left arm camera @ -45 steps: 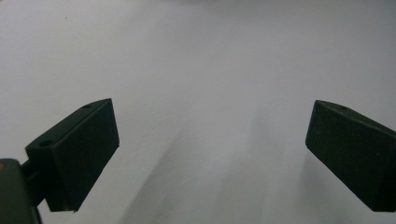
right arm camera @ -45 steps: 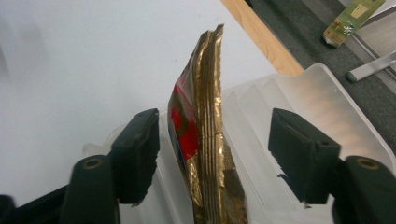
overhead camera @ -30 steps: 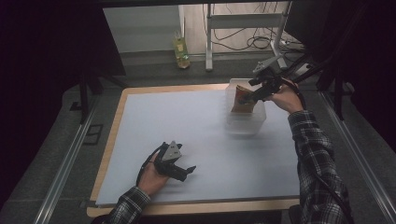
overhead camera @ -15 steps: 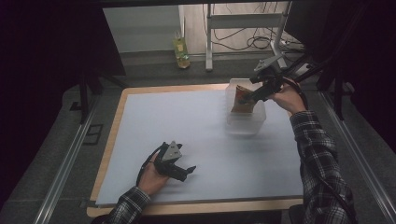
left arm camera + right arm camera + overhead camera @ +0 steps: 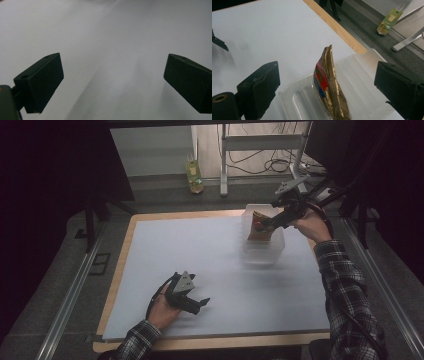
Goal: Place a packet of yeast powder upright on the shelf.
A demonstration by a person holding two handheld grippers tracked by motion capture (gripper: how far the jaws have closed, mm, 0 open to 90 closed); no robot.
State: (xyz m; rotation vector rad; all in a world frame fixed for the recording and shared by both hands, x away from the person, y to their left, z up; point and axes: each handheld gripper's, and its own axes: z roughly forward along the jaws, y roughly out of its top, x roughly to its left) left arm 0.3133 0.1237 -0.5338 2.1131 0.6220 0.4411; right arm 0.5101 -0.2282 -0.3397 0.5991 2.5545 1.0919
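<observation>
Gold snack packet (image 5: 329, 85) already stands in the clear tub (image 5: 364, 75) at far right, freed as the right gripper (image 5: 329, 92) has just been opening wide around it; left gripper (image 5: 112, 82) rests open, empty.

1. My desk (image 5: 150, 240) is a wooden board under a pale, blue-white sheet that leaves the wood bare along the edges.
2. Grey carpet floor (image 5: 160, 190) lies around it, with metal rails (image 5: 75, 290) along both sides.
3. Beyond the far edge stands a white metal frame (image 5: 223, 165), cables (image 5: 260, 162) trailing behind it.
4. A small yellow-green carton (image 5: 193, 174) stands on the floor.
5. Both sides of the room are dark.
</observation>
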